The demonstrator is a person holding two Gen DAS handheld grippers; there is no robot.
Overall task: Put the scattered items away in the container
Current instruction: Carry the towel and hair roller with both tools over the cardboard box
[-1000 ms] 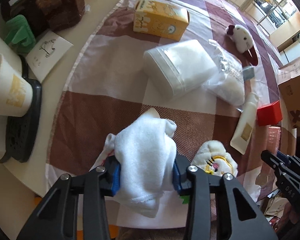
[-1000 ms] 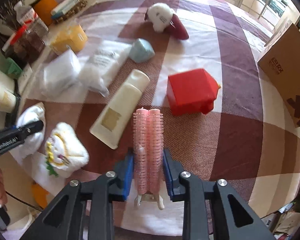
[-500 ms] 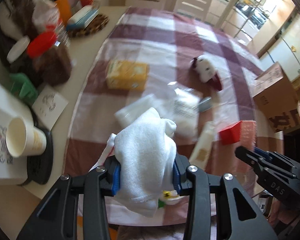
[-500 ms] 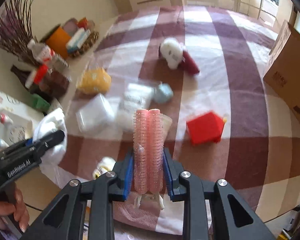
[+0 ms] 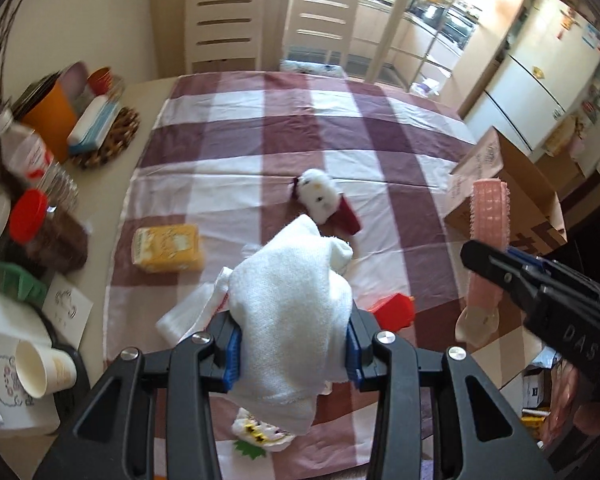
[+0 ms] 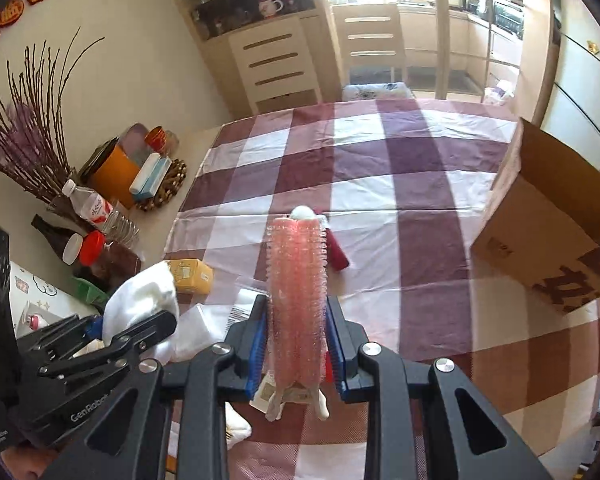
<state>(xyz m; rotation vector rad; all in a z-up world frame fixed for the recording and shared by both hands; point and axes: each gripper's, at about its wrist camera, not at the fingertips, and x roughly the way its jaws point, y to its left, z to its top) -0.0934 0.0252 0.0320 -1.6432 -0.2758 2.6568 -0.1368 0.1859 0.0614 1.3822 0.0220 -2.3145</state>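
My left gripper [image 5: 292, 350] is shut on a bunched white towel [image 5: 290, 304], held high above the checked tablecloth [image 5: 308, 128]. My right gripper [image 6: 296, 344] is shut on a pink bristly hair roller [image 6: 298, 296], also raised; that roller [image 5: 490, 216] shows at the right of the left wrist view. The open cardboard box [image 6: 556, 228] stands at the table's right edge. On the cloth lie a white and red plush toy [image 5: 324, 202], a yellow packet [image 5: 168, 248], a red house-shaped box [image 5: 396, 312] and a small embroidered plush [image 5: 260, 434], partly hidden by the towel.
Bottles, jars and a red-lidded container [image 5: 30, 216] crowd the table's left side, with a paper cup [image 5: 44, 368], an orange tub [image 5: 50, 116] and dried branches [image 6: 16, 152]. Two pale chairs [image 5: 228, 32] stand at the far end.
Both grippers have risen well away from the table with their loads; the views now take in the whole table and the room. The right gripper and roller have come close on the left gripper's right.
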